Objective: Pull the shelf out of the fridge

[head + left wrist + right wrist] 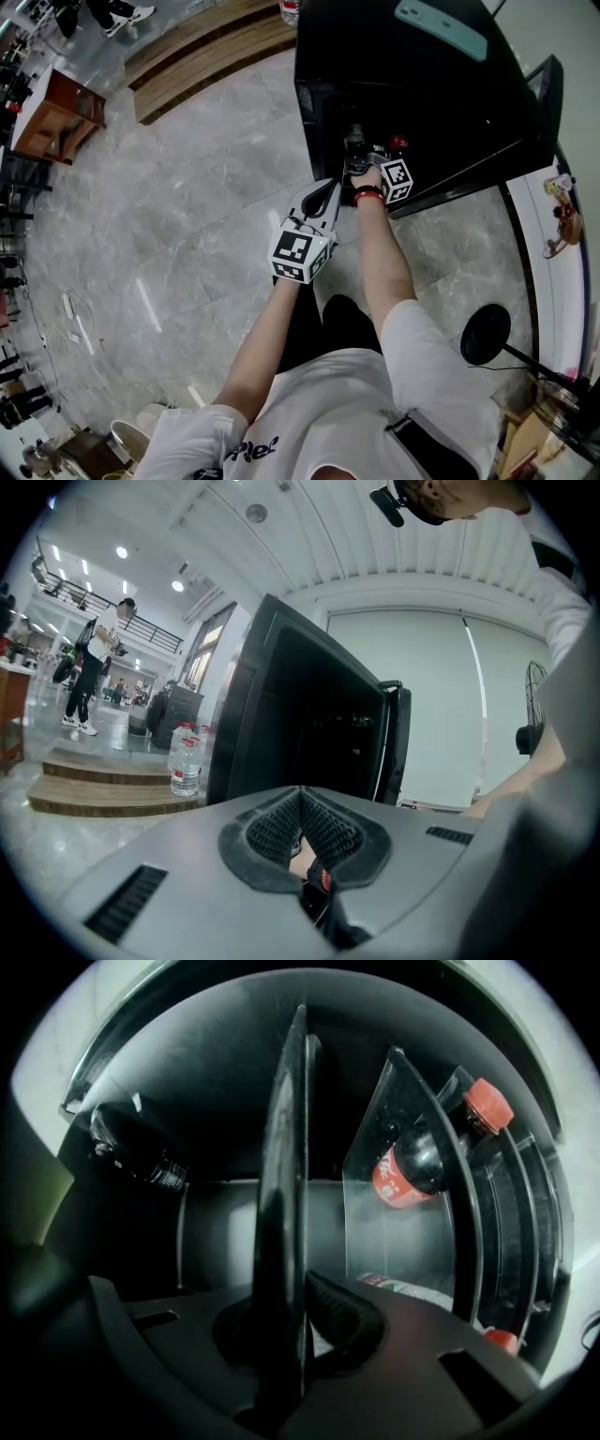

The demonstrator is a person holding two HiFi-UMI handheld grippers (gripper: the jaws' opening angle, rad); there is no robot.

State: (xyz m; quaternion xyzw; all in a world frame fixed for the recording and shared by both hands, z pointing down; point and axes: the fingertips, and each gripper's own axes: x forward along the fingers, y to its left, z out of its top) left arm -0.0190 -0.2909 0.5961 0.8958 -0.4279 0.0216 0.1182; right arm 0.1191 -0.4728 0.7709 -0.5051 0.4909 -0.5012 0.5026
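While right claw [298,1302] pinches shelf [284,1147] edge-on inside fridge [422,103], left claw [300,808] hangs outside, pressed together, empty.

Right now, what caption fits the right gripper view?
The right gripper clamps the dark shelf inside the fridge, with a red-capped cola bottle nearby.

Nothing can be read in full. In the head view, at six o'clock, the white T-shirt [323,412] bears dark slanted lettering [251,448], cut off by the frame edge and not legible. In the right gripper view, inside the fridge [216,1227], the dark bottle [417,1152] at two o'clock wears a red label [392,1183] with white script too small to read. In the left gripper view, at nine o'clock, the water bottles [186,761] have red labels, unreadable.
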